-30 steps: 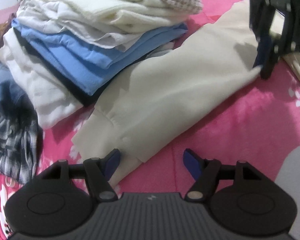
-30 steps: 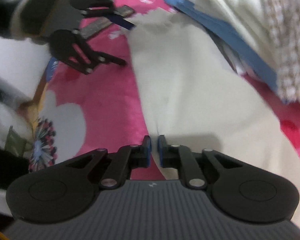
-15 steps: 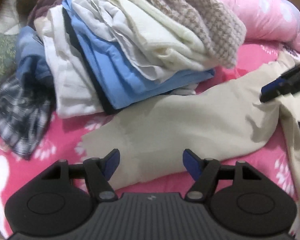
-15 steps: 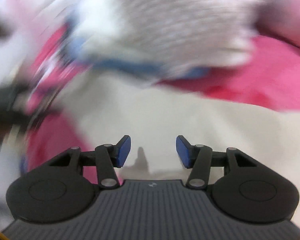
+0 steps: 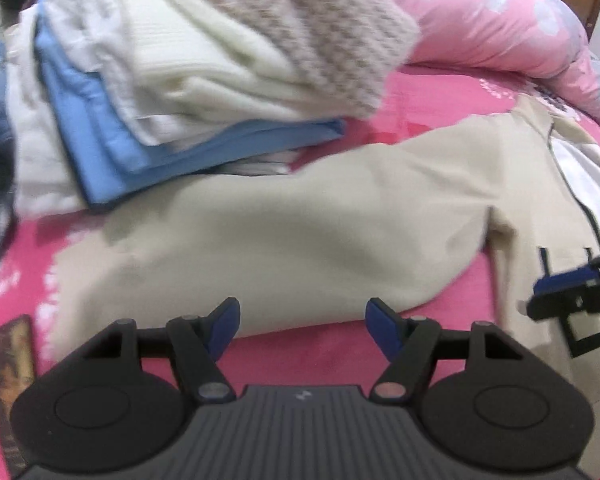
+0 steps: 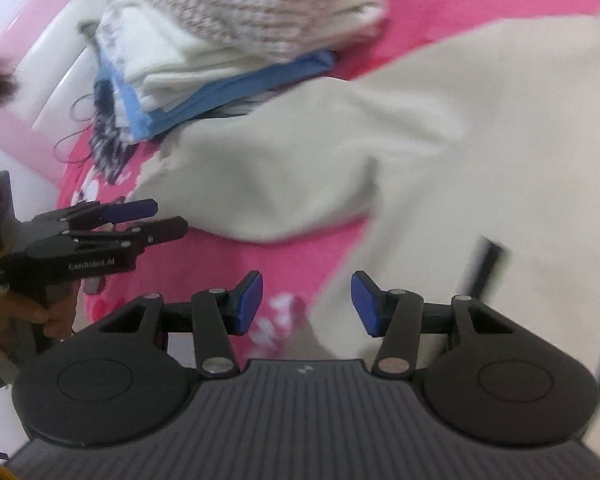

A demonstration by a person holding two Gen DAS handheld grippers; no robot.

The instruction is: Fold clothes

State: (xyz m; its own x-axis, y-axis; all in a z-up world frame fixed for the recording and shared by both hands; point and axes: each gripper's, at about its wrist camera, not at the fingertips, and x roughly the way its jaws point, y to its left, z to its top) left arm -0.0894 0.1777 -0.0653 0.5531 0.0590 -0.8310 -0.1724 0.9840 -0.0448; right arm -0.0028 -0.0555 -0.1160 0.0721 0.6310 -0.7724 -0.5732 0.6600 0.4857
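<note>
Your left claw [image 5: 302,330] gapes wide and empty just short of the beige jacket [image 5: 284,236]. Your right claw [image 6: 306,306], freshly opened, grips nothing at the jacket's edge.

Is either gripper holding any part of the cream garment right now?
No. The left gripper and right gripper both stand open with nothing between their pads; the cream garment lies loose on the pink bedspread.

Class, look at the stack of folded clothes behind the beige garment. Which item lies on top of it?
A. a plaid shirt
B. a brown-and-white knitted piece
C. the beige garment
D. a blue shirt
B: the brown-and-white knitted piece caps the stack, above cream layers and the blue shirt; the beige garment lies flat on the pink bedsheet.
</note>
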